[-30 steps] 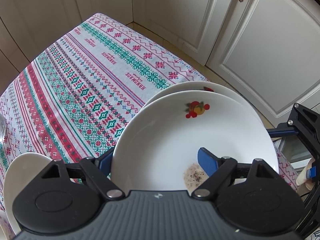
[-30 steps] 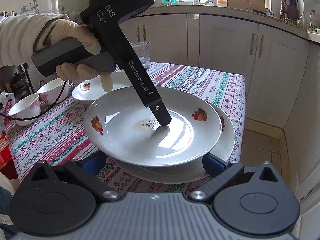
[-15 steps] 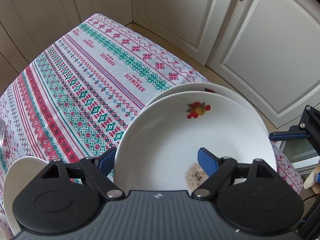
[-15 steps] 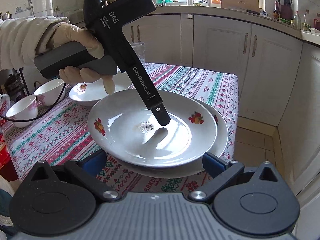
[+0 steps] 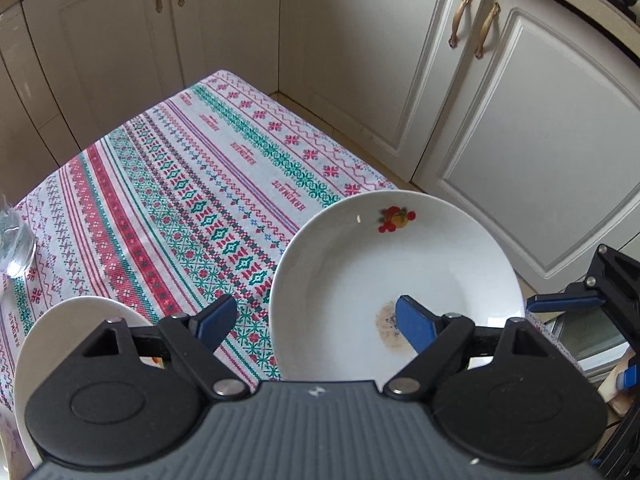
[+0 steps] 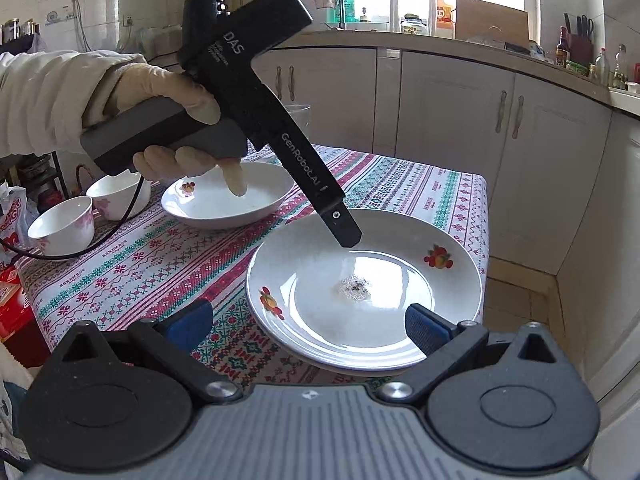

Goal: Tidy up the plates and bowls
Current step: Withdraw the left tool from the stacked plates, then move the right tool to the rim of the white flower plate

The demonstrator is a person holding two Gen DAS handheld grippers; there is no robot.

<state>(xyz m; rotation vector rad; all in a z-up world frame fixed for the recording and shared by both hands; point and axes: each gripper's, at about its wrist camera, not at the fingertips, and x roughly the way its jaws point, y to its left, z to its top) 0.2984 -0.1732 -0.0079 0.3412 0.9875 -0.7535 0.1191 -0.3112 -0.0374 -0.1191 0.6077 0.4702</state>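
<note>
A white plate with a fruit print and a dirty spot [image 5: 384, 268] [image 6: 384, 276] lies stacked on another plate at the table's corner. My left gripper [image 5: 316, 318] is open and hovers just above it, one blue finger [image 5: 414, 326] over the plate, the other off its rim; it also shows in the right wrist view [image 6: 346, 236]. My right gripper [image 6: 308, 326] is open and empty, near the plate's front rim. A second white plate [image 6: 228, 196] [image 5: 80, 320] sits further back, with two small white bowls [image 6: 64, 228] beside it.
A patterned tablecloth [image 5: 192, 184] covers the table. A clear glass [image 5: 14, 242] stands near the table's far side. White cabinets [image 5: 540, 152] close in behind the corner. A red package [image 6: 12, 304] lies at the table's left end.
The left gripper has let go of the top plate, opened and lifted away. The plate now rests flat on the one below. The right gripper has pulled back slightly.
</note>
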